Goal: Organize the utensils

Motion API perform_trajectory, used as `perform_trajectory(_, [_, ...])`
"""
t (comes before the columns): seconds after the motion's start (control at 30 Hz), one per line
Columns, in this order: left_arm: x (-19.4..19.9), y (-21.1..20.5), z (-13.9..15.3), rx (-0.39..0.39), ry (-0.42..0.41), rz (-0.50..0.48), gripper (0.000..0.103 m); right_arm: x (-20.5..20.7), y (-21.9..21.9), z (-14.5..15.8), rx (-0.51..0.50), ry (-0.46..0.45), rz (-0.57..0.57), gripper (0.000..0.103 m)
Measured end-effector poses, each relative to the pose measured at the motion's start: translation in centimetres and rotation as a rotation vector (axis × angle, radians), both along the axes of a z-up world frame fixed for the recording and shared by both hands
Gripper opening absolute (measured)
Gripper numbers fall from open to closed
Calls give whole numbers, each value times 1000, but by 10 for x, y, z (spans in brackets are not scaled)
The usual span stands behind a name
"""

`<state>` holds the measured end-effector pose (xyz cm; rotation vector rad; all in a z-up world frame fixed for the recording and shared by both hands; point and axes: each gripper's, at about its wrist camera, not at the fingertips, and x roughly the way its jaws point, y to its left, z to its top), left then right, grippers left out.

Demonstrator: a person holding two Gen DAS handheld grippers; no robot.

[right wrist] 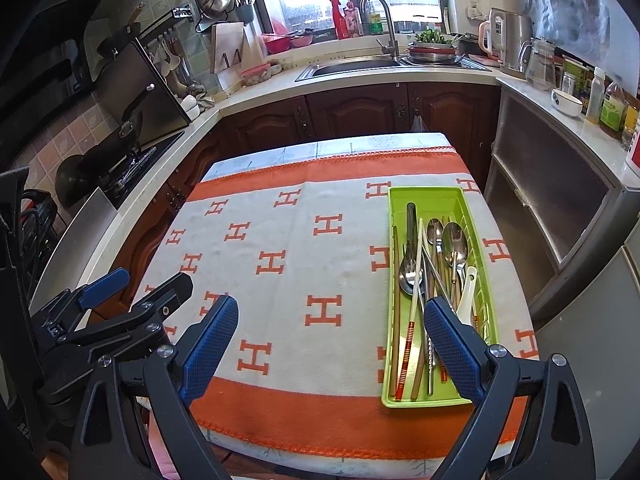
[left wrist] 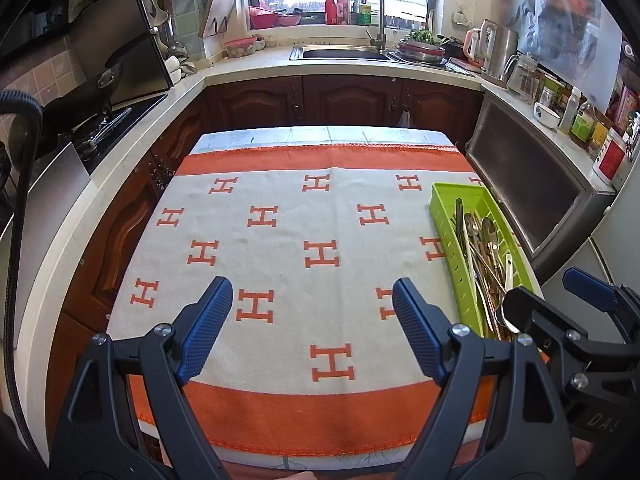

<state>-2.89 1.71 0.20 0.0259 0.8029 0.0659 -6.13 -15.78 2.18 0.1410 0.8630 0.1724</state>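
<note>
- Green plastic slotted tray [right wrist: 436, 196] sits at the right side of the orange-and-cream H-patterned cloth [right wrist: 280, 240], holding metal spoons [right wrist: 454, 242] and chopsticks [right wrist: 406, 344].
- Your left gripper [left wrist: 312, 320]: jaws spread, empty, over cloth.
- Your right gripper [right wrist: 332, 340]: jaws spread, empty, beside the tray.

- near end of green tray [left wrist: 444, 216] is covered by the right gripper [left wrist: 560, 300] in left wrist view
- utensil handles [right wrist: 420, 360] are partly hidden behind a blue pad [right wrist: 452, 348] in right wrist view
- tangled chopsticks [left wrist: 486, 268] cannot be counted
- bottle labels [left wrist: 582, 122] are too small to be read
</note>
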Motion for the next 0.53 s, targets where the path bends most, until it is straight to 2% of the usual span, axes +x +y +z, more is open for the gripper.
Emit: perform_trajectory(0.53, [6, 7, -13, -23, 32, -4, 80, 6, 5, -13, -5, 39, 6, 95])
